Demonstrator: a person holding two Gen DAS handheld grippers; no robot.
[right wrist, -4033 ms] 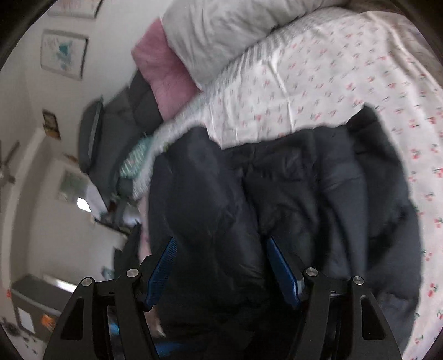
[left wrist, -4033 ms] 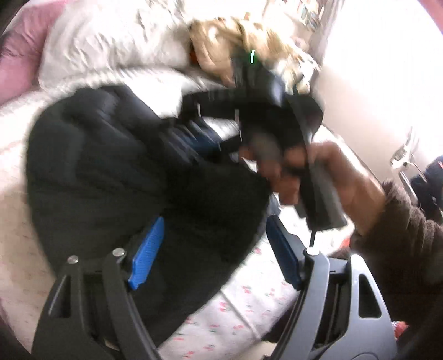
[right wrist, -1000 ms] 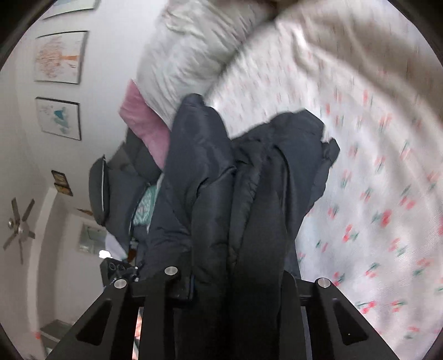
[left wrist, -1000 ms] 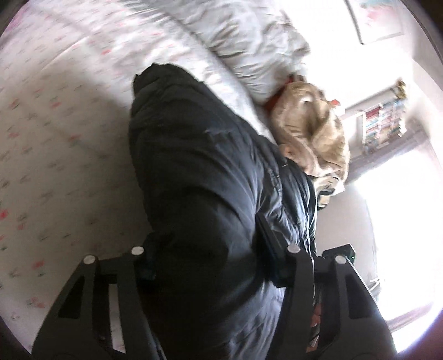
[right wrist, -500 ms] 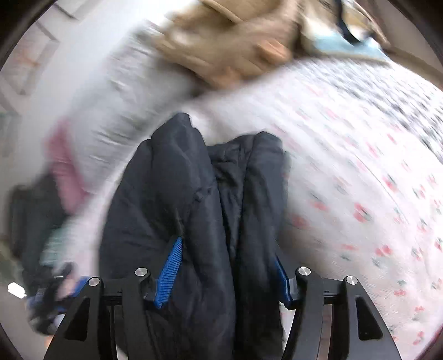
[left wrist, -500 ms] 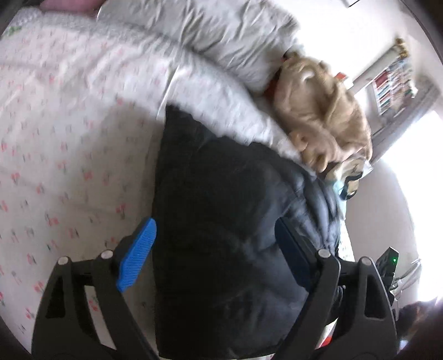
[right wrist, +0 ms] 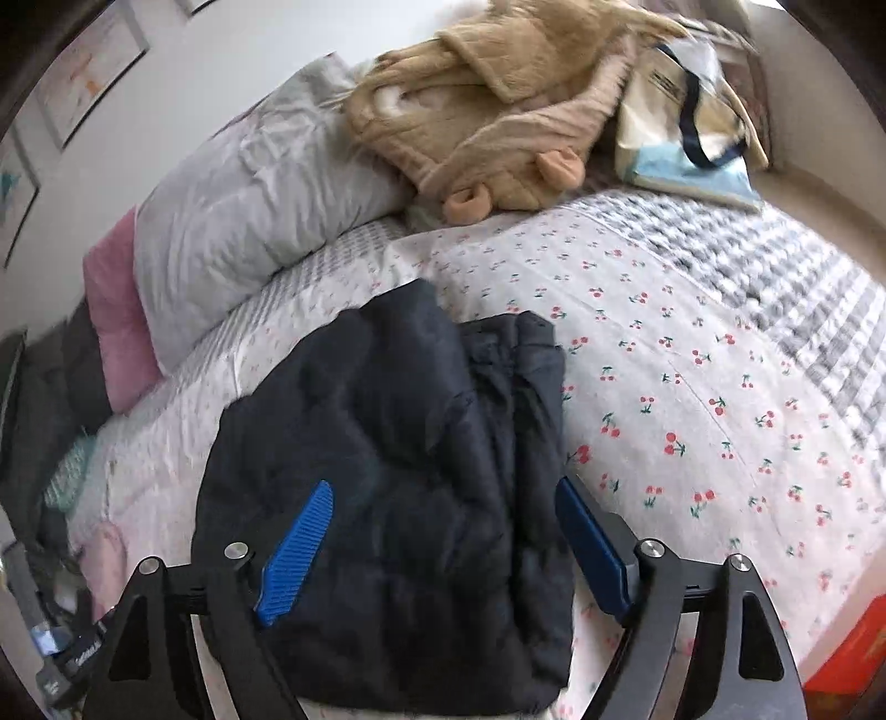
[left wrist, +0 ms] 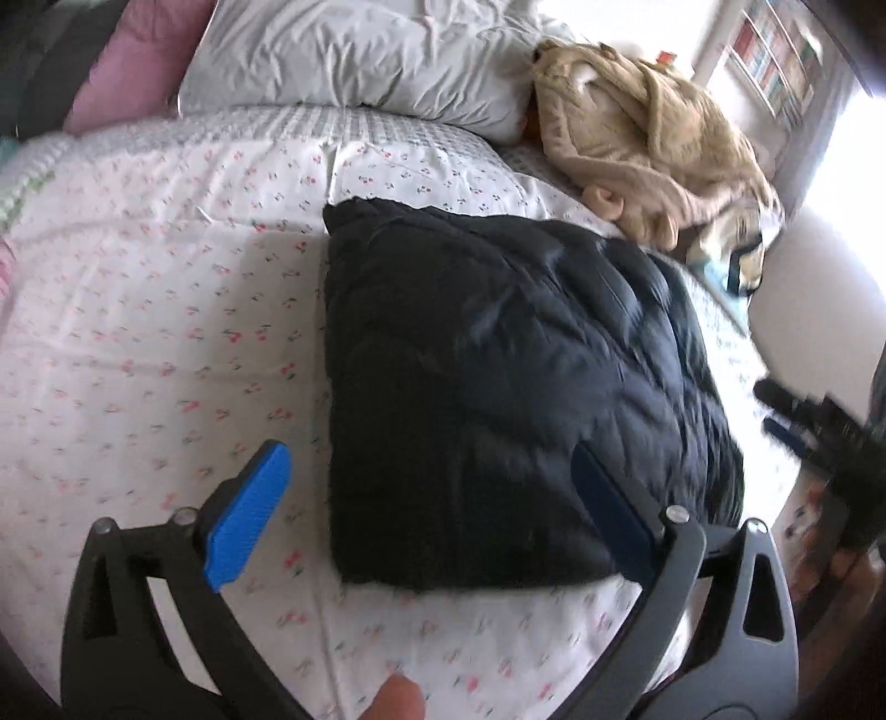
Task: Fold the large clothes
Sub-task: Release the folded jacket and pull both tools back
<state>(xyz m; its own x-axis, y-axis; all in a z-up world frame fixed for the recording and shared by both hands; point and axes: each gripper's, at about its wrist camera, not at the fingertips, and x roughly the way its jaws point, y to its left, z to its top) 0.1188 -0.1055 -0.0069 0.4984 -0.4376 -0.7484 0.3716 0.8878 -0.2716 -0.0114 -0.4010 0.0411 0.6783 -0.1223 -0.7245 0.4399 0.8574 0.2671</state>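
Pink pillow (left wrist: 127, 61): at the bed's head edge, far left corner, touching the grey-white pillow.
Grey-white pillow (left wrist: 354, 50): along the head edge, beside the pink one.
Bed (left wrist: 138, 288): covered by a white sheet with small cherry print.
Left claw (left wrist: 426, 515): spread wide, holding nothing; blue pads straddle the jacket's near left corner.
Black puffer jacket (left wrist: 498, 387): folded into a thick rectangle, lying flat on the bed near its foot edge.
Right claw (right wrist: 443, 548): spread wide and empty, above the jacket's near end.
Tan fleece garment (left wrist: 642, 127): heaped at the head edge, right of the pillows.
Tote bag (right wrist: 686, 116): far right corner, beside the tan heap.
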